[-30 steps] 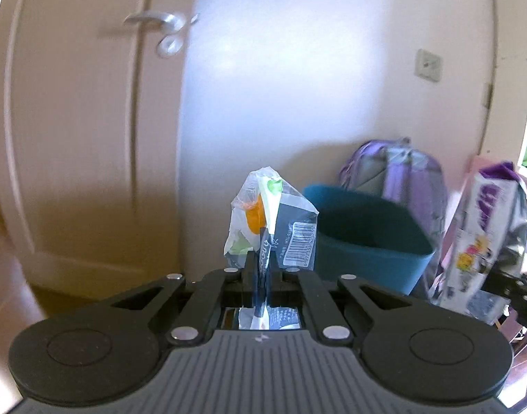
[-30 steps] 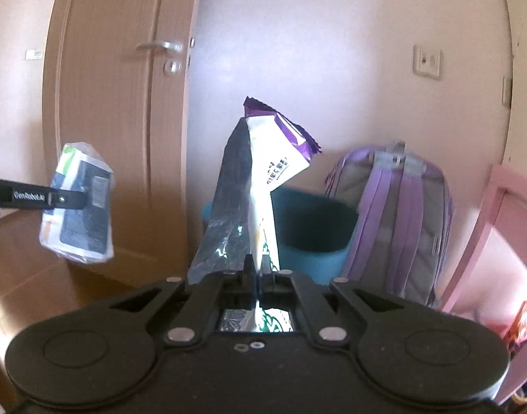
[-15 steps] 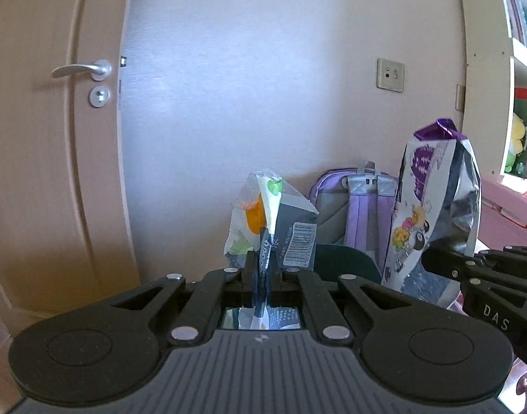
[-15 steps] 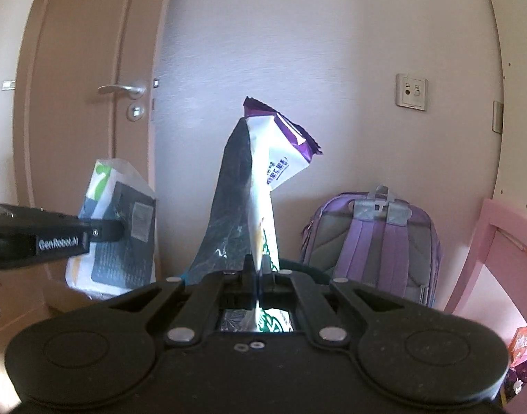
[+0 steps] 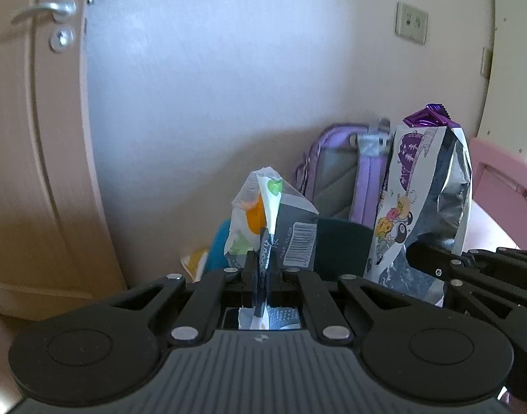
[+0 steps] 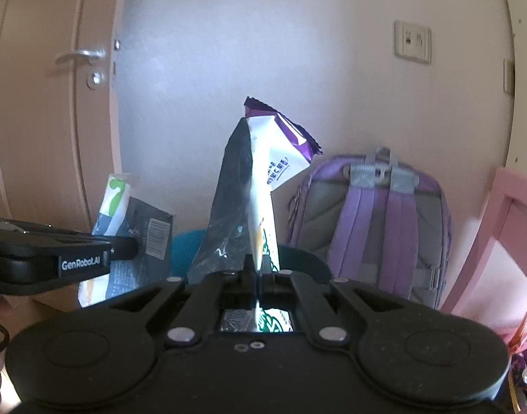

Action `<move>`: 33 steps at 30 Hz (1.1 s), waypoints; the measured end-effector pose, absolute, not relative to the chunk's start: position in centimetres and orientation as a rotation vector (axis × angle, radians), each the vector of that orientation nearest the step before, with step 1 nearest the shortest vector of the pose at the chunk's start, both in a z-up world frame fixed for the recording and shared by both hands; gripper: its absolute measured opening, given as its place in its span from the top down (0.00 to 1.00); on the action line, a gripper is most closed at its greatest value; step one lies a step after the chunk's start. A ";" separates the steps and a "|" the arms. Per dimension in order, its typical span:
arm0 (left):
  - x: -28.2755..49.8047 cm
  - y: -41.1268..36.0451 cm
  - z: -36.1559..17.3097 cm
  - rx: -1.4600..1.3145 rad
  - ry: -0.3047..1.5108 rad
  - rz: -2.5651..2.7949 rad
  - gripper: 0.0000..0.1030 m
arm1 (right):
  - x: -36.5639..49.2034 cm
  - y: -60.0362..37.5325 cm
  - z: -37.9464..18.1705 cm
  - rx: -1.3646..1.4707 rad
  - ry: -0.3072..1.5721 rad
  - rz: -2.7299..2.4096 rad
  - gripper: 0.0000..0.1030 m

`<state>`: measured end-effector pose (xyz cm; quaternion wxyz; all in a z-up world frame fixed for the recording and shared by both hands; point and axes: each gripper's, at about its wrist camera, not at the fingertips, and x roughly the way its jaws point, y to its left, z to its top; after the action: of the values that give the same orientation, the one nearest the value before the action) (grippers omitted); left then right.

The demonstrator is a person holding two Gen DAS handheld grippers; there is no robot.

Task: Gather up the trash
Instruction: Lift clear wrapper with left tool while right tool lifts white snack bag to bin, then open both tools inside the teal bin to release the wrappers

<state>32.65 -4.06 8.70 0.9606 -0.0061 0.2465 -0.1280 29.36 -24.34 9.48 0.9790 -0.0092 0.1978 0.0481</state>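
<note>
My left gripper (image 5: 260,258) is clamped on a crumpled grey-and-white wrapper (image 5: 280,220). My right gripper (image 6: 254,269) pinches a tall purple-topped snack bag (image 6: 253,186). Both wrappers are held upright, side by side, in front of a teal bin (image 5: 342,248). A purple backpack (image 6: 377,220) leans against the wall behind it.

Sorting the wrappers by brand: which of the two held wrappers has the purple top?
The taller bag in the right gripper. The left gripper holds a shorter wrapper with green and orange patches and a barcode.
</note>
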 end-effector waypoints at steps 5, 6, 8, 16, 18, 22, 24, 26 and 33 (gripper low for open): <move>34.6 -5.0 6.8 0.004 0.550 -0.249 0.96 | 30.9 -24.5 7.5 -0.028 0.458 0.093 1.00; 34.9 -5.2 6.5 0.008 0.561 -0.249 0.96 | 31.1 -24.5 7.1 -0.027 0.469 0.093 1.00; 35.5 -5.6 5.8 0.021 0.587 -0.250 0.96 | 31.6 -24.4 6.6 -0.030 0.493 0.089 1.00; 37.4 -6.9 4.1 0.058 0.691 -0.241 0.96 | 32.6 -23.9 5.2 -0.061 0.591 0.112 0.93; 38.0 -7.1 4.1 0.066 0.717 -0.236 0.96 | 32.7 -23.7 5.0 -0.078 0.602 0.104 0.92; 38.8 -7.6 3.9 0.093 0.740 -0.223 0.96 | 33.0 -23.9 4.7 -0.075 0.627 0.103 0.86; 39.1 -7.8 3.9 0.107 0.770 -0.224 0.95 | 33.0 -23.9 4.6 -0.076 0.637 0.109 0.84; 39.4 -8.1 3.9 0.119 0.786 -0.228 0.92 | 32.9 -24.0 4.4 -0.086 0.636 0.111 0.83; 38.4 -7.8 4.8 0.111 0.758 -0.229 0.46 | 31.6 -24.7 4.5 -0.080 0.621 0.114 0.71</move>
<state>38.38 -7.78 4.77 0.9212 0.0540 0.3688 -0.1116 31.58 -24.75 4.51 0.9499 -0.0393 0.3051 0.0560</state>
